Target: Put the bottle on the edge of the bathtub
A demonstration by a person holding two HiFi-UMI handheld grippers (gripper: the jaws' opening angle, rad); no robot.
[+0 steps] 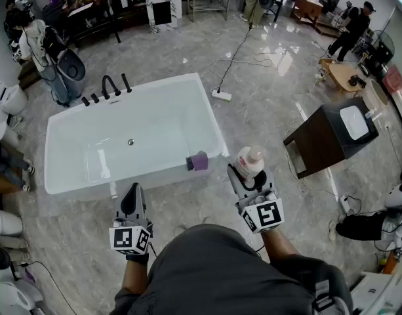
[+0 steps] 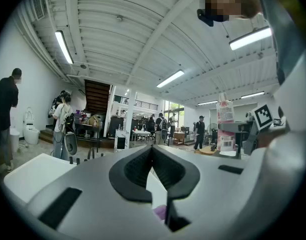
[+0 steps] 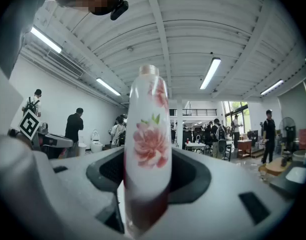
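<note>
The right tongs (image 1: pixel 248 179), clamped on the upright floral bottle (image 1: pixel 250 161), hold it in the air just right of the bathtub (image 1: pixel 210 120), the left tongs (image 1: pixel 132 201) are closed and empty, and placement on the rim is not yet done.

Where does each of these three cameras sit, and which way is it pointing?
Head view: on the person's head, looking steeply down at the bathtub; shows lap, forearms, left tool and right tool.
Left gripper view: on the left tool, looking level along its shut jaws into the hall; person's body at right.
Right gripper view: on the right tool, looking level along jaws clamped on the bottle; person's body at left.
Shared: all three show the bottle.
</note>
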